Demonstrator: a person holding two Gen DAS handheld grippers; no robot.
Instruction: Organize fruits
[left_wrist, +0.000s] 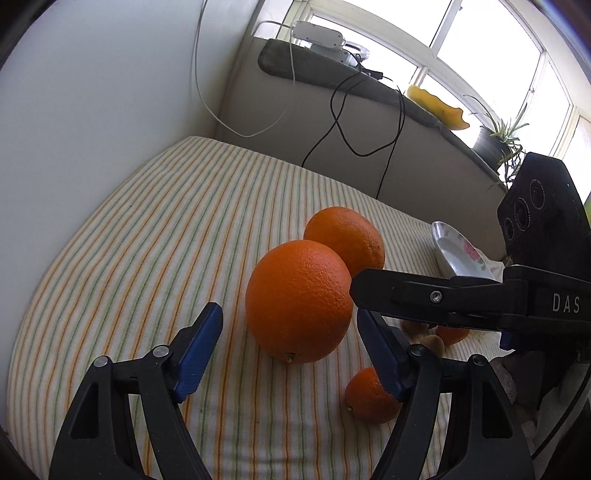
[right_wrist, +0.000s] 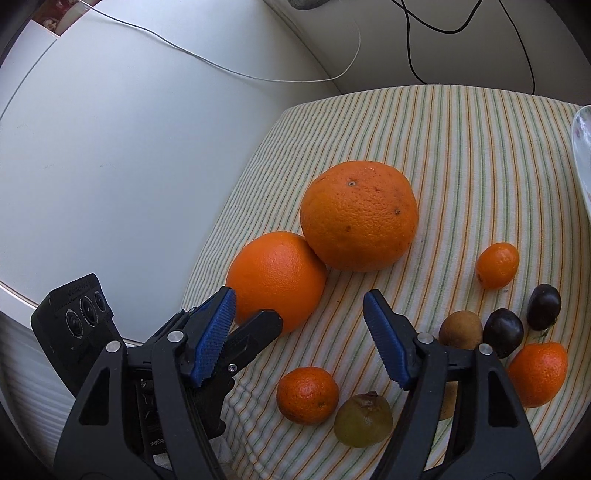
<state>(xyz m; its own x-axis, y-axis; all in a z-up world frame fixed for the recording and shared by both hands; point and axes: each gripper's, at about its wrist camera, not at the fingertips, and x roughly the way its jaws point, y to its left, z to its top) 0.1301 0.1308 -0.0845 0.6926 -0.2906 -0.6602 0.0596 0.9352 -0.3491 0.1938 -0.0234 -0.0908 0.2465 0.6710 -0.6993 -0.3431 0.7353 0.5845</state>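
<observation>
The smooth round deep-orange orange (left_wrist: 299, 301) rests mid-tabletop on the striped cloth (left_wrist: 147, 240), touching a paler orange (left_wrist: 345, 236), dead ahead of the gaping, empty left claw (left_wrist: 290, 350); the right claw (right_wrist: 299, 336), likewise gaping, sits beside it.

A home room: striped tablecloth (left_wrist: 147, 236), potted plant (left_wrist: 498, 138) on a sunlit window ledge (left_wrist: 369, 85), loose charger cables (left_wrist: 343, 122)

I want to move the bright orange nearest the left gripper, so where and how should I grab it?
Grip the near orange across its widest middle, fingers on its left and right flanks. Come straight in from the front with the open left gripper, probably best, since the second orange touches its far side and the right gripper crowds its right.
</observation>
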